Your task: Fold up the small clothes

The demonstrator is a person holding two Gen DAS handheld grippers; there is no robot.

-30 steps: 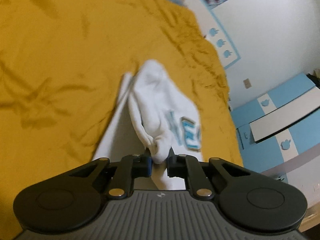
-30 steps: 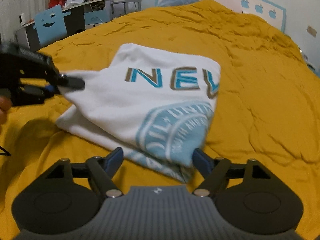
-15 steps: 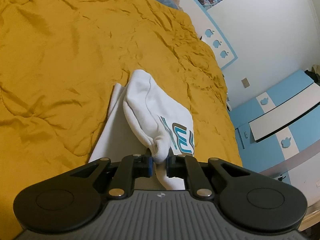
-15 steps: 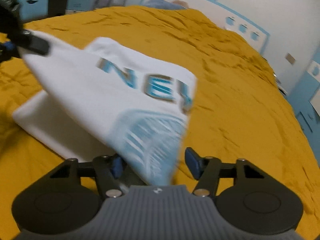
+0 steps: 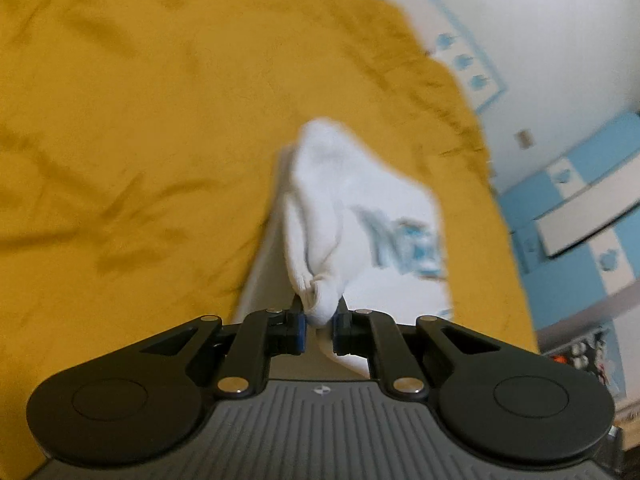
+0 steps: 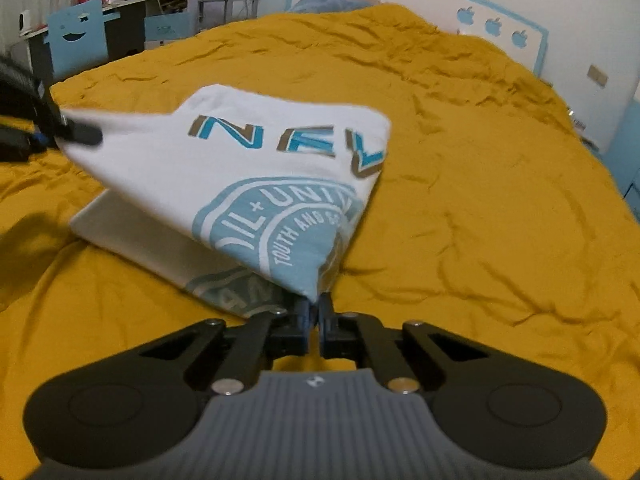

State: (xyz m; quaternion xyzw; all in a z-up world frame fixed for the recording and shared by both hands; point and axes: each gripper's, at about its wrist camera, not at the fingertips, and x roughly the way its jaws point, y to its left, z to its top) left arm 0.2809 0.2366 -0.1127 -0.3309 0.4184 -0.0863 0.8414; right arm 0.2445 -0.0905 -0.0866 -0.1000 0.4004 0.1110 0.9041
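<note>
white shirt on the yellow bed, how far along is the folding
Partly done: the white shirt already lies doubled, a lower layer flat on the yellow bedspread. In hand: the left tongs and right tongs each pinch a corner of the raised upper layer. Left: laying that layer down and any final fold.

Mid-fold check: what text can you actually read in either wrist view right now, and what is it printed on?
"NEV": large teal-and-brown letters on the white T-shirt, cut off at the fold.
"UNI": on its blue round badge, partial.
"TOUTH AND": the badge's inner ring, rest hidden.
Left wrist view: the shirt print is too blurred to read.
</note>
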